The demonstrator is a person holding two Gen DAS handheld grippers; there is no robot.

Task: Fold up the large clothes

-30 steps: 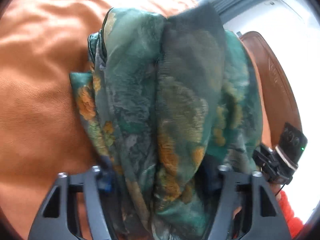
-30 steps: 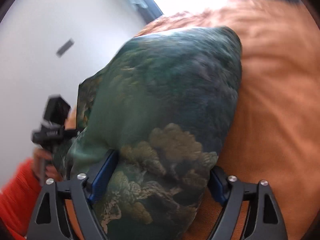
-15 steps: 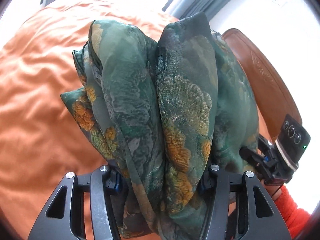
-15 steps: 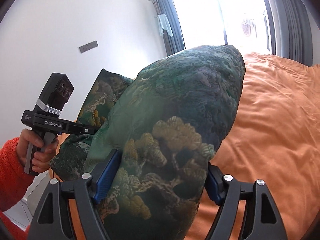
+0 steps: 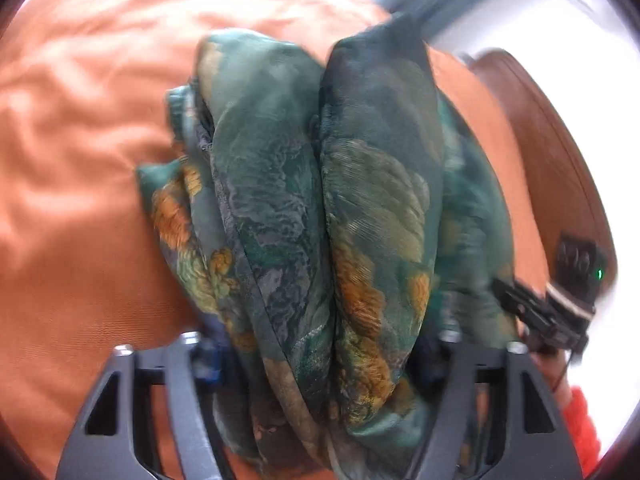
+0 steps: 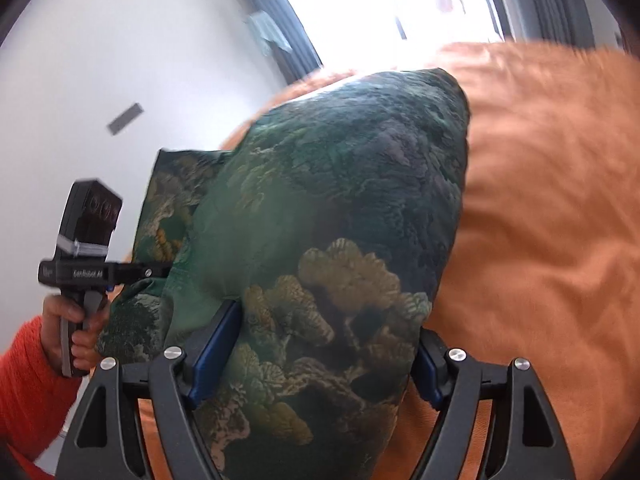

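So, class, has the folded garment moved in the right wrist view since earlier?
Yes. The tip of the folded garment, earlier overlapping the window, now sits lower, against the bedspread.

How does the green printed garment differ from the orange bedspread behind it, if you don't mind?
The green printed garment carries a gold and teal print; the orange bedspread is plain. The green printed garment is bunched into thick folds; the orange bedspread lies spread out with shallow wrinkles. Both are soft fabric.

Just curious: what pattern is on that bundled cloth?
Dark green cloth with golden tree-like prints; clearest in the right wrist view.
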